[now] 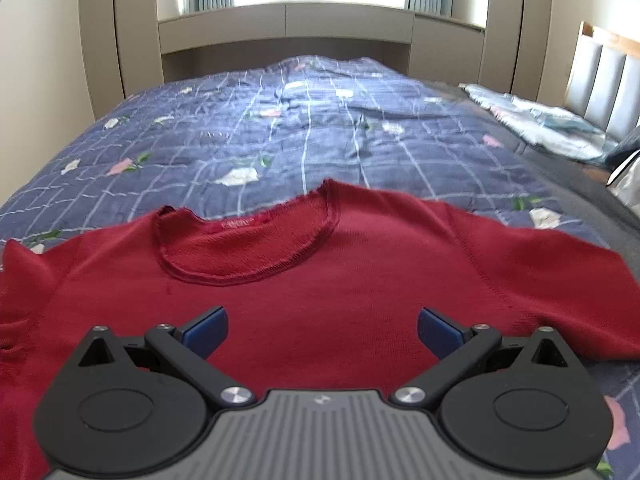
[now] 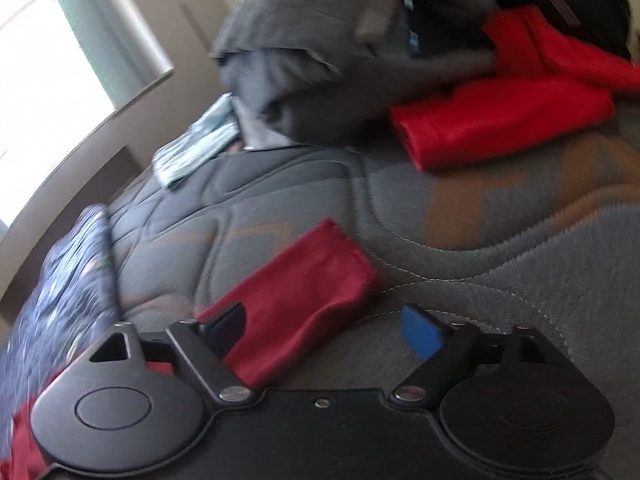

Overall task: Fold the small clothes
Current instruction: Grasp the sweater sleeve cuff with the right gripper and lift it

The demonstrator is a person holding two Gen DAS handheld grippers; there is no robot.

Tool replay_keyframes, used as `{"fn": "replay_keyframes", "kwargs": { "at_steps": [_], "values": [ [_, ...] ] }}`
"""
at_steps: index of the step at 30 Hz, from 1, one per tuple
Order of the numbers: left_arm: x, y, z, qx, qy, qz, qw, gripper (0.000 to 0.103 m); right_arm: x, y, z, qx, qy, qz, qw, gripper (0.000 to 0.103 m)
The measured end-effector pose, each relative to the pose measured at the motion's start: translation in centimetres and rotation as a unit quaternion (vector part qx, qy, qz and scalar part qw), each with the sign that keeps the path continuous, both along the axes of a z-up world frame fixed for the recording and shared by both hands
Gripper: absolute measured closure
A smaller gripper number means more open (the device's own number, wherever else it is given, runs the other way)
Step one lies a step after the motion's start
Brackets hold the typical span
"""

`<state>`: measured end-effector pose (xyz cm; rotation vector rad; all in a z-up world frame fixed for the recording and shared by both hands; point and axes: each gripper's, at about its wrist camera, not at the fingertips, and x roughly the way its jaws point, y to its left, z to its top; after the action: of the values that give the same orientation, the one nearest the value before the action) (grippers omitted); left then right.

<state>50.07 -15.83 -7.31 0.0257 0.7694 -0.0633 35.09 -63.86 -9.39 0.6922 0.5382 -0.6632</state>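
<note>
A dark red knit sweater (image 1: 320, 280) lies flat on the bed, neckline away from me, sleeves spread to both sides. My left gripper (image 1: 322, 330) is open and empty, hovering over the sweater's chest. In the right wrist view, the sweater's sleeve end (image 2: 296, 292) lies on a grey quilted cover. My right gripper (image 2: 324, 332) is open, its left finger over the sleeve and its right finger over bare cover. The view is blurred.
A blue checked floral quilt (image 1: 280, 128) covers the bed. A pale folded blanket (image 1: 552, 124) lies at the right by the headboard (image 1: 600, 76). Brighter red folded clothes (image 2: 504, 120) and a grey bundle (image 2: 320, 52) lie on the grey cover (image 2: 500, 220).
</note>
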Motion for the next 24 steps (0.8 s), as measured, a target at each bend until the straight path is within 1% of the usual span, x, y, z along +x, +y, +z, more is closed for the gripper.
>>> {"fn": "replay_keyframes", "kwargs": {
  "at_steps": [1,2,3,4,5,6,7,8,9,11,13,14,17,19,21,24],
  "values": [
    [0.4,-0.1,-0.3,0.001,0.007,0.000,1.0000,0.000,0.1,-0.2,-0.1,0.001,0.000,-0.010,1.000,0.029],
    [0.6,-0.1,-0.6,0.000,0.013,0.000,0.9999,0.000,0.3,-0.4,-0.2,0.004,-0.001,-0.018,1.000,0.037],
    [0.9,0.0,-0.9,-0.002,0.017,0.002,0.9999,0.000,0.6,-0.7,-0.4,0.009,0.001,-0.027,1.000,0.042],
    [0.9,0.1,-1.0,-0.005,0.019,0.002,0.9998,0.000,0.8,-0.9,-0.6,0.015,0.004,-0.036,0.999,0.052],
    [1.0,0.3,-0.9,-0.008,0.020,0.002,0.9998,0.000,1.1,-0.9,-0.7,0.016,0.009,-0.044,0.999,0.065],
    [1.0,0.5,-0.8,-0.008,0.022,0.003,0.9997,0.000,1.3,-1.0,-0.7,0.013,0.013,-0.048,0.999,0.073],
    [1.0,0.9,-0.6,-0.006,0.022,0.005,0.9997,0.000,1.6,-1.0,-0.6,0.004,0.021,-0.049,0.999,0.087],
    [0.9,1.2,-0.2,-0.006,0.022,0.007,0.9997,0.000,1.9,-1.0,-0.4,-0.004,0.027,-0.050,0.998,0.092],
    [0.8,1.6,0.3,-0.006,0.021,0.008,0.9997,0.000,2.0,-0.9,-0.1,-0.009,0.027,-0.050,0.998,0.096],
    [0.5,2.6,1.4,0.000,0.024,0.009,0.9997,0.001,2.3,-0.4,1.2,-0.024,0.023,-0.044,0.998,0.097],
    [0.4,3.8,2.8,0.005,0.026,0.010,0.9996,0.001,2.7,1.0,3.6,-0.049,0.008,-0.025,0.998,0.097],
    [0.3,4.7,3.6,-0.002,0.023,0.006,0.9997,0.001,3.2,2.0,5.1,-0.065,-0.004,-0.008,0.998,0.097],
    [-0.2,8.1,6.1,-0.047,0.015,0.009,0.9987,0.001,5.5,6.3,9.9,-0.109,-0.047,0.061,0.991,0.097],
    [-0.7,10.8,7.5,-0.082,0.014,0.023,0.9963,0.001,7.4,10.1,13.0,-0.124,-0.081,0.117,0.982,0.097],
    [-1.3,13.8,8.9,-0.118,0.010,0.047,0.9918,0.001,9.6,14.2,15.5,-0.120,-0.115,0.177,0.970,0.097],
    [-2.3,18.4,10.5,-0.166,0.003,0.078,0.9831,0.001,12.7,21.6,18.1,-0.115,-0.160,0.265,0.944,0.097]
  ]
}}
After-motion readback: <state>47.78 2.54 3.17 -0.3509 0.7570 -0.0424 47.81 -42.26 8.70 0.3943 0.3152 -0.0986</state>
